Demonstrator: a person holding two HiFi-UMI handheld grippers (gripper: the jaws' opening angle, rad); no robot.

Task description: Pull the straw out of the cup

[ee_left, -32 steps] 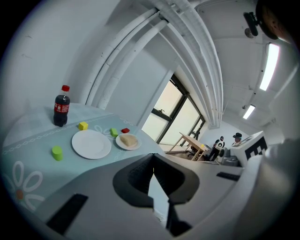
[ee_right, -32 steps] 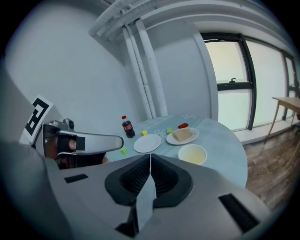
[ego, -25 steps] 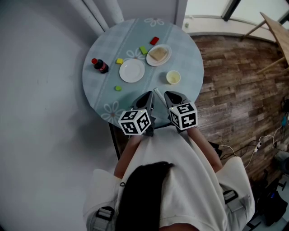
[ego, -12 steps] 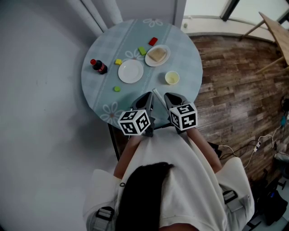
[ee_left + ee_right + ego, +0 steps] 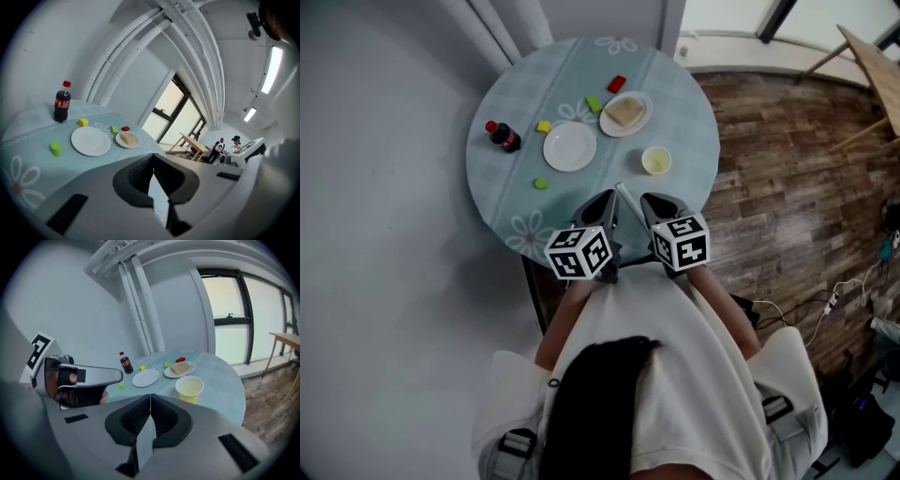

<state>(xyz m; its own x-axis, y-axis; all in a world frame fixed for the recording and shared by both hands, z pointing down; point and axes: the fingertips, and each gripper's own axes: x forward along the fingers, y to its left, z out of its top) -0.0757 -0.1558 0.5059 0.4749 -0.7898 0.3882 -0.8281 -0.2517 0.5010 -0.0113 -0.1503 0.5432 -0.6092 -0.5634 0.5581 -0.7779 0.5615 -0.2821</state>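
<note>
the cup stands just above centre on the bench with no straw showing in it, and the left hand-held gripper and right hand-held gripper hover below it, jaws pressed together and empty, so the pull looks finished or never started.

We hold both grippers out front, side by side and angled downward, with the left forearm and the right forearm reaching forward from the body. On the left gripper the jaws are pressed together and empty. On the right gripper the jaws are likewise closed, with nothing between them.
</note>
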